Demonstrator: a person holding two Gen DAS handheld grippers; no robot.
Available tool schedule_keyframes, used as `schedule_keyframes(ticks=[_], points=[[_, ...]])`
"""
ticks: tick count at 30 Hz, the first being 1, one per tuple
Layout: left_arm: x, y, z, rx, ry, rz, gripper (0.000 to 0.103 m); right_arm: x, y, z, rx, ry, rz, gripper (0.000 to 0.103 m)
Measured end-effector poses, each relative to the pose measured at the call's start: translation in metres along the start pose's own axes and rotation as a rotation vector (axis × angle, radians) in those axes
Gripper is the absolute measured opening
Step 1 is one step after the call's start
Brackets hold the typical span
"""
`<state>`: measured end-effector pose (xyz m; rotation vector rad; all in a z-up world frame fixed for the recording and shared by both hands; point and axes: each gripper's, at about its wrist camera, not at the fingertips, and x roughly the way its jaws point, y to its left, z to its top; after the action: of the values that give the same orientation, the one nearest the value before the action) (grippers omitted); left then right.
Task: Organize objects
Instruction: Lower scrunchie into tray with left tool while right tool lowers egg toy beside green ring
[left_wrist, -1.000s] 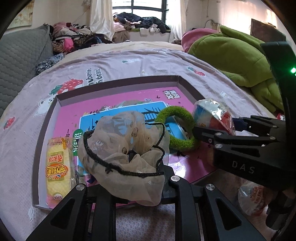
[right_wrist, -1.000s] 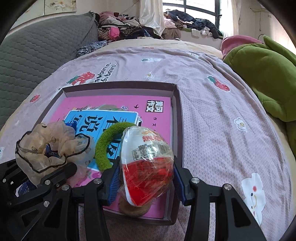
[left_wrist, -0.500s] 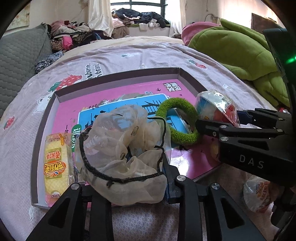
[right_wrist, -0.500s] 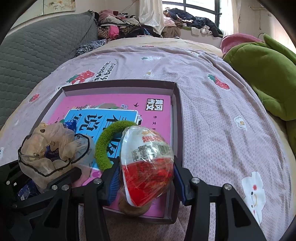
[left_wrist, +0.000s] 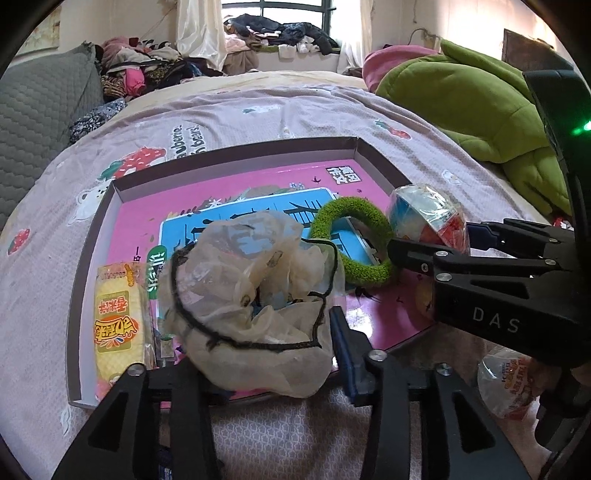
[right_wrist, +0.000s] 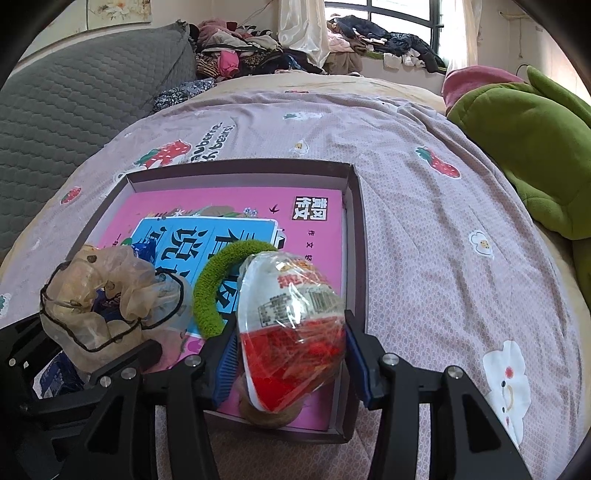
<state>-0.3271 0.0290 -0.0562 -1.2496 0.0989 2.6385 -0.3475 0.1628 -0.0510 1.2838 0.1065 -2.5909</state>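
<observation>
Your left tongs (left_wrist: 255, 354) pinch a crumpled sheer beige scrunchie (left_wrist: 255, 291), edged with black cord, over the tray's (right_wrist: 360, 229) near edge. Your right tongs (right_wrist: 291, 350) clamp a glossy plastic-wrapped egg (right_wrist: 291, 328), white above and red below, over the tray's near right corner. Beyond, a fuzzy green ring (left_wrist: 351, 240) lies on the pink tray floor; a yellow snack pack (left_wrist: 118, 314) lies along the left edge.

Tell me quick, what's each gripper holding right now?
Left gripper: closed on the beige sheer scrunchie.
Right gripper: closed on the egg-shaped snack packet, held over the box.
</observation>
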Motion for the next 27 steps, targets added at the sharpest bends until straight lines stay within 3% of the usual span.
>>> schedule_keyframes(ticks=[2,10,27], points=[[-0.001,0.002,0.000,-0.011,-0.001,-0.007,0.060,-0.003,0.000,0.000,-0.004,-0.008,-0.005,0.051],[-0.003,0.002,-0.001,-0.013,0.007,0.005,0.068,-0.010,-0.002,0.003,0.007,-0.033,0.007,0.052],[-0.025,0.003,0.004,-0.028,-0.050,0.010,0.074,-0.028,-0.004,0.007,0.020,-0.097,-0.001,0.054]])
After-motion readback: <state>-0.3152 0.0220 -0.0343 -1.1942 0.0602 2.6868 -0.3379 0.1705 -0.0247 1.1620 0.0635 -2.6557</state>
